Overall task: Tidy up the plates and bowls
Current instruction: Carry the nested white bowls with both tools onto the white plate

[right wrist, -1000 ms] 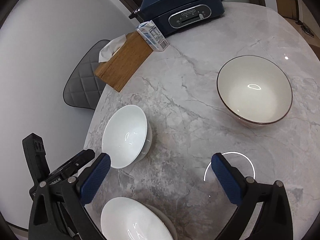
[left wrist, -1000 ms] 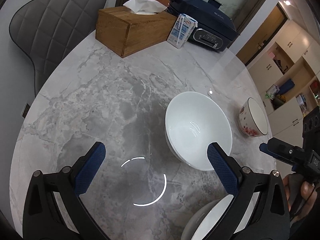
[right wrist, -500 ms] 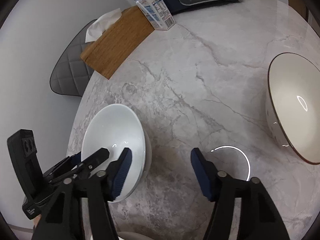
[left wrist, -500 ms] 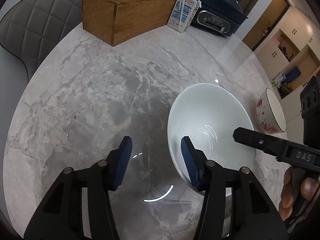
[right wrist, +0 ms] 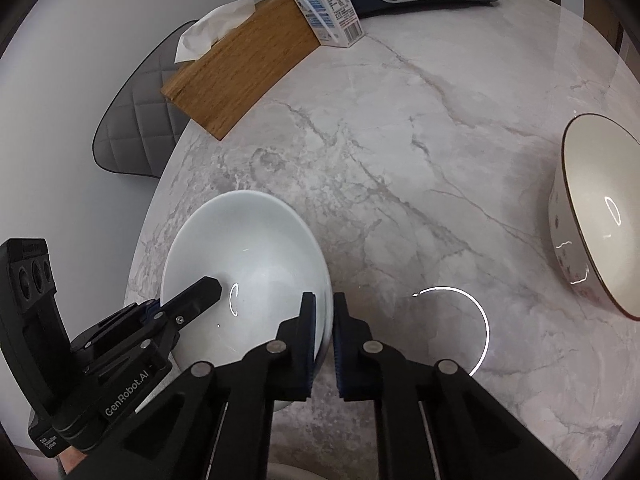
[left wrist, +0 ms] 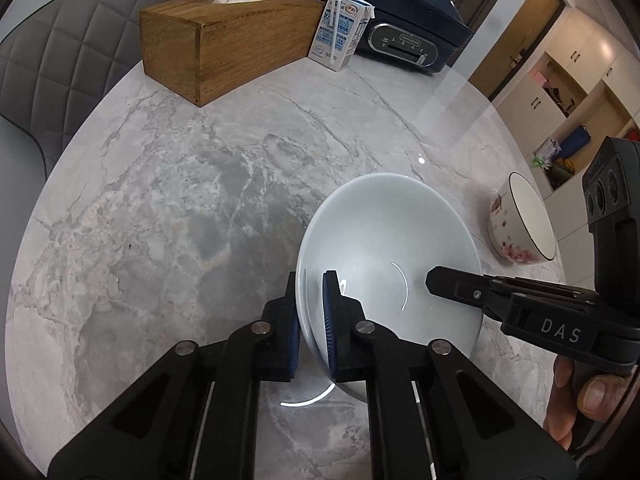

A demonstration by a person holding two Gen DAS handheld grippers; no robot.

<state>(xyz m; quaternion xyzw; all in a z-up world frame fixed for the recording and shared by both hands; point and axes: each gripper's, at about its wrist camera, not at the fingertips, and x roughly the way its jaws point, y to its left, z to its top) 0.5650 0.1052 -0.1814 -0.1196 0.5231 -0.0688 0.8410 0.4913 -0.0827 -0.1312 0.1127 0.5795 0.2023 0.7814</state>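
A plain white bowl (left wrist: 384,236) sits on the marble table (left wrist: 168,184). My left gripper (left wrist: 311,312) is shut on its left rim, one pad inside and one outside. My right gripper (right wrist: 322,328) is shut on the opposite rim of the same white bowl (right wrist: 244,248). Each gripper shows in the other's view: the right gripper (left wrist: 448,282) over the bowl's right side, the left gripper (right wrist: 200,292) over its left side. A floral bowl with a dark rim (left wrist: 524,220) stands to the right, also in the right wrist view (right wrist: 596,216).
A wooden tissue box (left wrist: 224,44), a small milk carton (left wrist: 340,30) and a dark blue appliance (left wrist: 404,12) stand at the table's far side. A grey quilted chair (left wrist: 52,64) is beyond the left edge. Cabinets stand at the far right.
Both grippers moved in toward the white bowl and closed from wide open onto its opposite rims. The second white bowl near the front edge has dropped out of view.
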